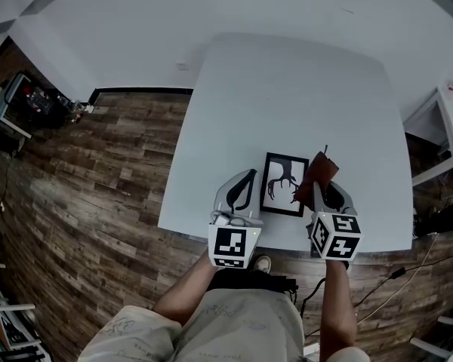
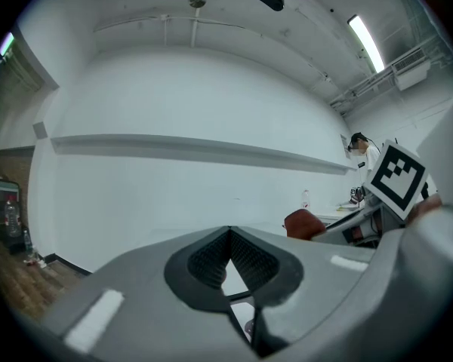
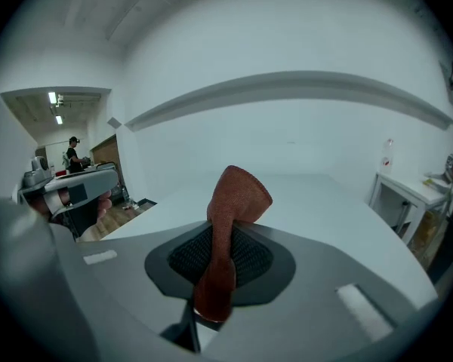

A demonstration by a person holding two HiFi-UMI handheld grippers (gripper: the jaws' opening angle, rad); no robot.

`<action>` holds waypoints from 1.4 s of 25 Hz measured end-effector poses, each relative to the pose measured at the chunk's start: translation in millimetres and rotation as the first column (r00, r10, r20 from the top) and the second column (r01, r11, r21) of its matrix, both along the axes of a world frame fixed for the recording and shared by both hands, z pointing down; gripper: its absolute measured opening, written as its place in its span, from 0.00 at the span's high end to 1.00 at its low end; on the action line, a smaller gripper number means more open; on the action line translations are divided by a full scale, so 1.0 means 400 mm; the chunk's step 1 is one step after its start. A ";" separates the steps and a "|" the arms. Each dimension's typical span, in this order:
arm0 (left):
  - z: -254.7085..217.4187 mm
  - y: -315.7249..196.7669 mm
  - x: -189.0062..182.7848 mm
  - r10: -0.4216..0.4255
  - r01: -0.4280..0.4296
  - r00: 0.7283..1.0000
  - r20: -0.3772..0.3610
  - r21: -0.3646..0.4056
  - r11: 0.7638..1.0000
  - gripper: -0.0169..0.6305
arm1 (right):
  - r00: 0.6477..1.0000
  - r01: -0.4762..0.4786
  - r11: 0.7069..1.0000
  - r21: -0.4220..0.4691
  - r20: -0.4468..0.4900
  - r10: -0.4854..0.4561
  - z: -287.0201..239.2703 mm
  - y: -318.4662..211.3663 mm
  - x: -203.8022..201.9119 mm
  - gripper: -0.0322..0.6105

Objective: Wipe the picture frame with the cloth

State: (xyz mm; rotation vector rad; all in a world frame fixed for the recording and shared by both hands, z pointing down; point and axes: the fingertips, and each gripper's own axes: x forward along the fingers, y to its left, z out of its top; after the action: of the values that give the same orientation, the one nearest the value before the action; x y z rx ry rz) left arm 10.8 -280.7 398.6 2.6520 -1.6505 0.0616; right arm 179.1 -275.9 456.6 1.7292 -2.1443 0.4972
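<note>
A black picture frame [image 1: 284, 185] holding a dark antler print lies flat near the front edge of the white table [image 1: 287, 89]. My right gripper [image 1: 322, 189] is at the frame's right edge, shut on a reddish-brown cloth [image 1: 318, 175] that stands up out of the jaws over that edge. In the right gripper view the cloth [image 3: 238, 194] sticks up folded between the pads [image 3: 249, 259]. My left gripper [image 1: 244, 189] rests just left of the frame, apart from it, its jaws shut with nothing in them [image 2: 230, 236]. The cloth [image 2: 306, 222] also shows in the left gripper view.
The table's front edge [image 1: 234, 236] runs just below both grippers, with wooden floor [image 1: 98, 202] to the left. A white side table [image 1: 438, 142] stands at the right, cables [image 1: 392, 277] lie on the floor there, and equipment [image 1: 23, 100] sits at far left.
</note>
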 end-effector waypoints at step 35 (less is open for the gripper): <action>-0.043 0.033 -0.031 -0.029 0.030 1.000 -0.008 0.053 0.998 0.97 | 0.995 -0.005 0.908 0.420 -0.087 0.045 -0.145 0.055 0.006 0.83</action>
State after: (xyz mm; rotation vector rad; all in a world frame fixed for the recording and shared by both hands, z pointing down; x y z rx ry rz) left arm -1.7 -267.7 381.6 2.6619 -1.7123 0.0073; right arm 181.3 -253.7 398.7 1.9517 -2.2824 -0.0539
